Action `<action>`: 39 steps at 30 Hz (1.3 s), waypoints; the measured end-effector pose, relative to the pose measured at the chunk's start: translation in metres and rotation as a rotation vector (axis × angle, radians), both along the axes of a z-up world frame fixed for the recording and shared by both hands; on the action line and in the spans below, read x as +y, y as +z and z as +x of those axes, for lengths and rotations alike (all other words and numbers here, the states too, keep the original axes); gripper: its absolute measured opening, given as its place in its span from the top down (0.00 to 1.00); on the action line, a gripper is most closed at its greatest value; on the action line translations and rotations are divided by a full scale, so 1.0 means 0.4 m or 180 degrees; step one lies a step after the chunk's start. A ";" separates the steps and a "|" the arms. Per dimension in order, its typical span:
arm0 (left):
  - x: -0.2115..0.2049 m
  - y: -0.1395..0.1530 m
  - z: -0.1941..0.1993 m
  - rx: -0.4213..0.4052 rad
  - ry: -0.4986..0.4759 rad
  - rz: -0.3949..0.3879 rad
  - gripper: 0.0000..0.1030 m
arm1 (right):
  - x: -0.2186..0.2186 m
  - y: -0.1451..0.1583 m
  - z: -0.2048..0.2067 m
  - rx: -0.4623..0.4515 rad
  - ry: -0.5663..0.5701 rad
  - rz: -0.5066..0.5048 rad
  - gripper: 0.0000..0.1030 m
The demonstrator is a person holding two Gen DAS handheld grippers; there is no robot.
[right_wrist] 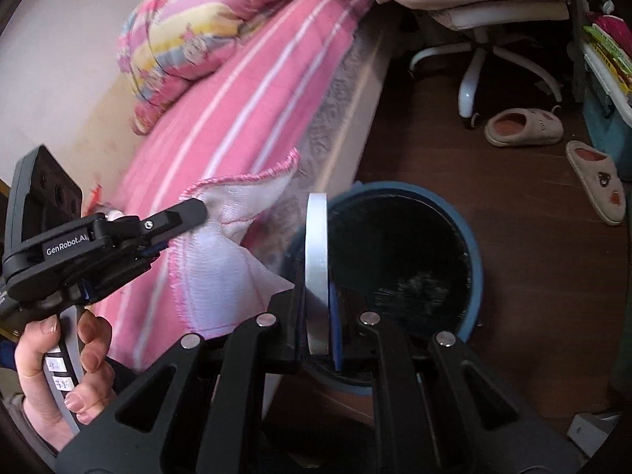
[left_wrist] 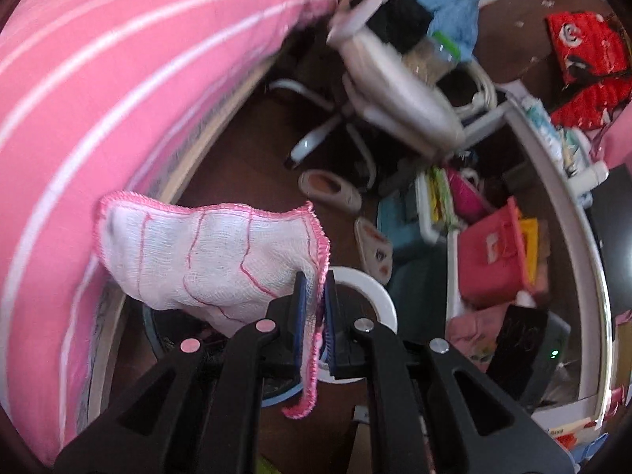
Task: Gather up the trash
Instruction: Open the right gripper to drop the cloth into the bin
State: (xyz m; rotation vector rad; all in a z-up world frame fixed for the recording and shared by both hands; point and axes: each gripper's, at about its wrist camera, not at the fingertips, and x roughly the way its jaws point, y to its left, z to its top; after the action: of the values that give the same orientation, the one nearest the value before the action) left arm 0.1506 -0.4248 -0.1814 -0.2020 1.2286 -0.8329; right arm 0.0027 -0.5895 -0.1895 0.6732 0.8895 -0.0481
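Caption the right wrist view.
Right gripper holds a white tape ring above the blue, black-lined bin.

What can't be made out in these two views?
- Bin contents: right wrist view shows only a dark liner.
- White ring in the right gripper: seen edge-on there; in the left wrist view the cloth and left gripper cover most of it.
- Desk clutter, left wrist view: blurred.
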 end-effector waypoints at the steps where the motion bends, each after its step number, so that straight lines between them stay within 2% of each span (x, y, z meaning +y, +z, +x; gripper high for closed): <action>1: -0.004 -0.010 0.004 0.0020 -0.0020 0.0006 0.92 | 0.001 -0.010 0.004 0.0039 0.0009 -0.0042 0.89; 4: -0.017 -0.050 0.019 0.0103 -0.0122 0.0012 0.92 | 0.009 -0.023 0.008 0.0133 0.0026 -0.0156 0.88; 5: -0.024 -0.062 0.021 0.0184 -0.0190 -0.0074 0.92 | 0.009 -0.026 0.007 0.0149 0.0027 -0.0185 0.88; 10: -0.071 -0.065 -0.005 0.0214 -0.0496 -0.0230 0.92 | 0.009 -0.030 0.002 0.0206 0.0022 -0.0341 0.87; 12: -0.081 -0.067 -0.018 0.0211 -0.0593 -0.0225 0.87 | 0.010 -0.026 0.000 0.0206 0.0008 -0.0388 0.85; 13: -0.081 -0.074 -0.020 0.0196 -0.0588 -0.0148 0.71 | 0.013 -0.023 -0.001 0.0210 0.0002 -0.0433 0.73; 14: -0.075 -0.082 -0.017 0.0169 -0.0512 -0.0011 0.45 | 0.017 -0.019 0.000 0.0212 0.0000 -0.0465 0.62; 15: -0.065 -0.081 -0.014 0.0134 -0.0439 0.0022 0.37 | 0.022 -0.011 -0.003 0.0197 -0.0016 -0.0517 0.42; 16: -0.049 -0.079 -0.006 0.0109 -0.0311 0.0061 0.30 | 0.026 -0.003 -0.006 0.0178 -0.0040 -0.0568 0.28; 17: -0.038 -0.080 0.001 0.0135 -0.0244 0.0064 0.25 | 0.030 0.007 -0.009 0.0142 -0.0054 -0.0628 0.24; 19: -0.015 -0.078 0.016 0.0213 -0.0077 0.0018 0.23 | 0.037 0.020 -0.008 0.0116 -0.0055 -0.0724 0.17; 21: 0.008 -0.070 0.025 0.0220 0.0058 0.0002 0.23 | 0.048 0.035 -0.005 0.0110 -0.0039 -0.0861 0.16; 25: 0.042 -0.035 0.023 0.0123 0.0213 0.0062 0.17 | 0.082 0.082 -0.007 0.0032 -0.0192 -0.1343 0.07; 28: 0.077 0.017 0.009 0.0016 0.0340 0.0012 0.15 | 0.119 0.131 -0.020 -0.0198 -0.0292 -0.1659 0.05; 32: 0.156 0.116 -0.022 -0.0217 0.0565 -0.0225 0.14 | 0.174 0.201 -0.032 -0.0388 -0.0360 -0.1812 0.05; 34: 0.192 0.156 -0.037 -0.0334 0.0649 -0.0344 0.14 | 0.210 0.249 -0.046 -0.0576 -0.0382 -0.1914 0.05; 35: 0.222 0.187 -0.048 -0.0440 0.0723 -0.0411 0.14 | 0.233 0.284 -0.063 -0.0852 -0.0317 -0.1890 0.05; 39: 0.344 0.294 -0.094 -0.0828 0.1042 -0.0521 0.14 | 0.293 0.377 -0.090 -0.1466 -0.0192 -0.1569 0.05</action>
State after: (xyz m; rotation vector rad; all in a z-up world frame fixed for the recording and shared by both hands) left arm 0.1128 -0.2871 -0.0639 -0.4034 0.8549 -0.6500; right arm -0.0334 -0.4724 -0.0385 0.2299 0.3866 -0.1544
